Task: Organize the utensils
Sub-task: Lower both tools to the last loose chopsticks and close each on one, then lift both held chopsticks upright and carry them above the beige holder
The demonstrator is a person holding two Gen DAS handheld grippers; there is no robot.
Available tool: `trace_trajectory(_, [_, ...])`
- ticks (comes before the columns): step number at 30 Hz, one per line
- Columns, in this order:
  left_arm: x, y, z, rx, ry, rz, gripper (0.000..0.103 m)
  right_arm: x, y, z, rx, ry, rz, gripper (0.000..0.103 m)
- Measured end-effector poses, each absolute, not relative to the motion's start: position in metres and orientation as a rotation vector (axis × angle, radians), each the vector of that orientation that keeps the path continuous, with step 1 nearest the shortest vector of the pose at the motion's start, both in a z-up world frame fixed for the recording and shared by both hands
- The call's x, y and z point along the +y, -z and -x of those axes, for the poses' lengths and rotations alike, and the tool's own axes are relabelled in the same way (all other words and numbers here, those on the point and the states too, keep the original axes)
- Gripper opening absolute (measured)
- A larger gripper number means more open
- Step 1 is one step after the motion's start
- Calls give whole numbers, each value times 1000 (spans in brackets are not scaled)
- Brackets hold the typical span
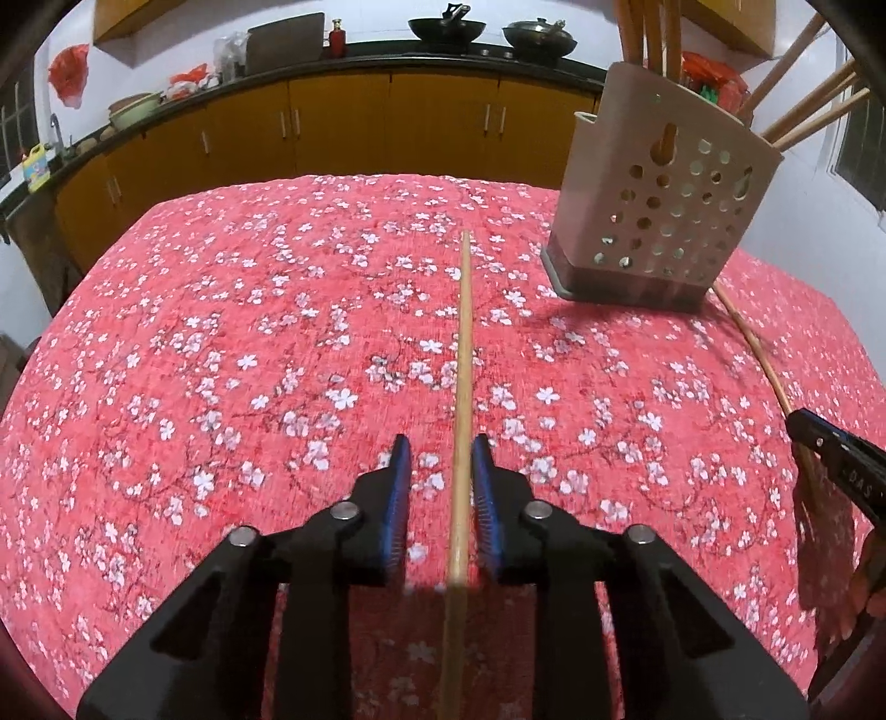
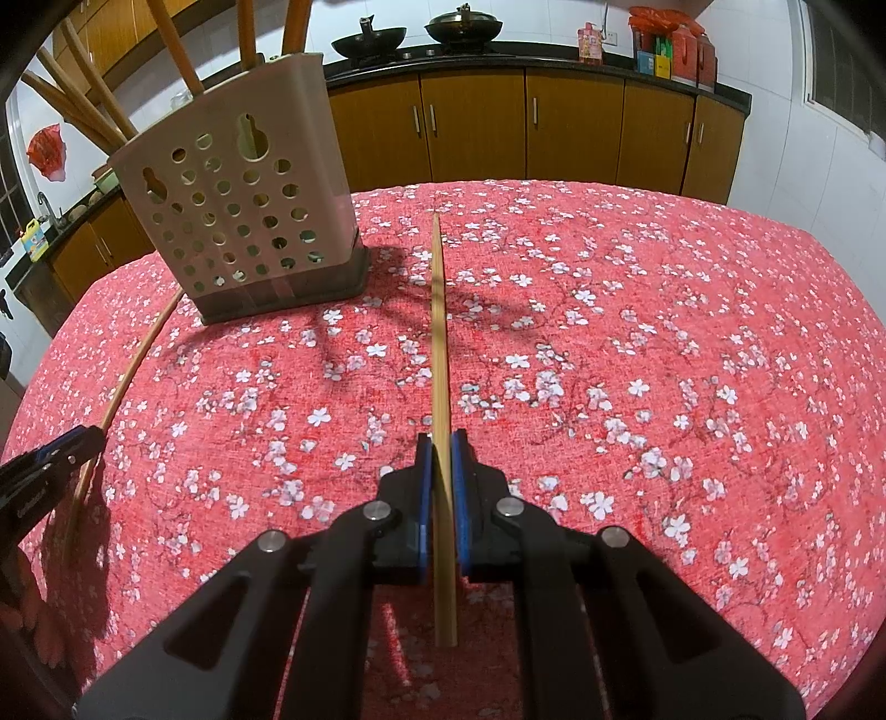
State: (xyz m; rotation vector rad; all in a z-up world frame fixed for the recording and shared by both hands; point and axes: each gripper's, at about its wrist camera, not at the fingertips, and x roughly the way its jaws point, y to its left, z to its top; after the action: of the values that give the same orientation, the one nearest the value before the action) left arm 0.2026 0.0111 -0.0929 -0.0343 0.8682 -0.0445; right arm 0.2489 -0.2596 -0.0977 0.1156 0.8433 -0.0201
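Note:
A beige perforated utensil holder [image 1: 659, 216] stands on the red floral tablecloth, with several wooden chopsticks in it; it also shows in the right wrist view [image 2: 243, 216]. My left gripper [image 1: 441, 451] is open, its blue pads on either side of a wooden chopstick [image 1: 464, 354] that lies on the cloth. My right gripper [image 2: 441, 446] is shut on another wooden chopstick [image 2: 439, 332], which points forward to the right of the holder. Each gripper shows at the edge of the other's view: the right one [image 1: 830, 459] and the left one [image 2: 50, 465].
The red floral tablecloth [image 1: 221, 360] covers the whole table. Behind it run brown cabinets [image 1: 343, 122] and a black counter with two woks [image 2: 415, 33], bottles and bags. The table edge falls away on the far side.

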Motion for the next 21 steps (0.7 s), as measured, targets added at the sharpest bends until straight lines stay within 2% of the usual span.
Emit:
trace_trajectory(2, [12,93,-200,871,48,26,12,-260,98,-248,843,23,-116,9])
trace_trajectory(4, [13,93,-198,873,54,14,9,-259,97,-246,842,24,-117,9])
trace_trajectory(11, [17,87,-196,884,81,11,8,-259,91,-229,815,16,-127,8])
trace_trajectory(21, [33,20,-179,730,102,69,8,-259,14,-196,585,12,-140,8])
